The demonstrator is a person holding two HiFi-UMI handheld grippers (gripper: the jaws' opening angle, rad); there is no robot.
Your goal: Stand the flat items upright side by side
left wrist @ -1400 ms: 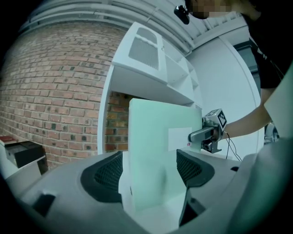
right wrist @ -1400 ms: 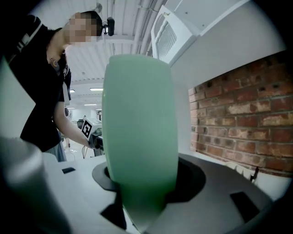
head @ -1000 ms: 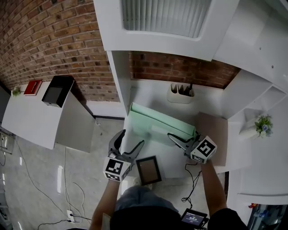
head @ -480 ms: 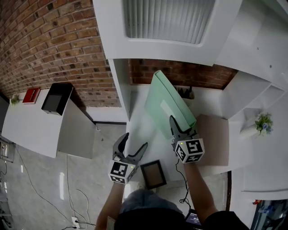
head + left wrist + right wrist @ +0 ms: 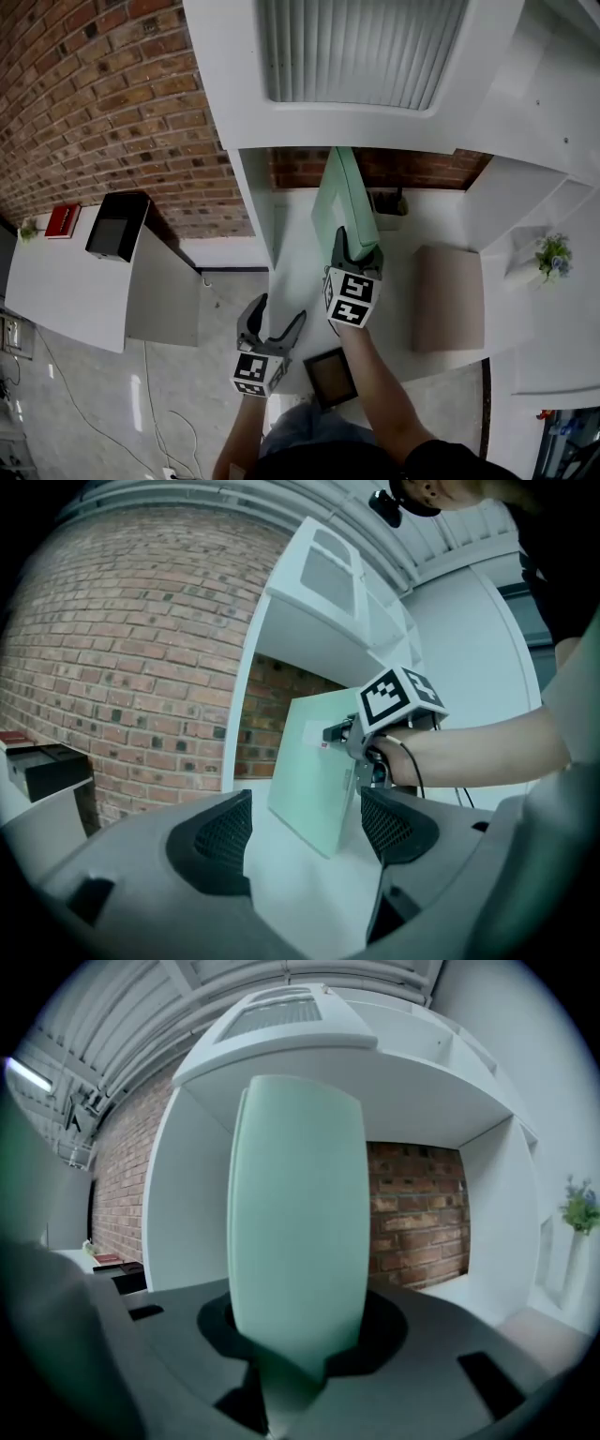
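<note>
One of three flat items was off the flat, and none looked placed yet. The green board (image 5: pixel 349 202), the largest, stood on edge and somewhat tilted near the middle of the white surface (image 5: pixel 298 267), with the right gripper (image 5: pixel 357 246) clamped on its near edge, jaws pressed against both faces. Whether its lower corner touched the surface could not be told. The brown board (image 5: pixel 448 298) lay flat at the right side of the surface, well apart from the green one. The small dark frame (image 5: pixel 330 375) lay flat at the near edge. The left gripper (image 5: pixel 278 311) hovered just beside that frame with its jaws apart and nothing between them.

By my reading, the task was at an early stage: the green board needed setting down and steadying, and then the brown board and the frame needed standing up beside it.

The surface sat in a white alcove with side panels and a deep white shelf (image 5: pixel 356 56) overhead. A brick wall (image 5: pixel 94 94) ran behind and off to the left. A lower white counter (image 5: pixel 75 272) on the left carried a black box (image 5: pixel 117 223) and a small red thing (image 5: pixel 63 220). A white pen holder (image 5: pixel 387 202) stood at the back of the surface, and a small plant (image 5: pixel 551 255) sat on a ledge to the right.
</note>
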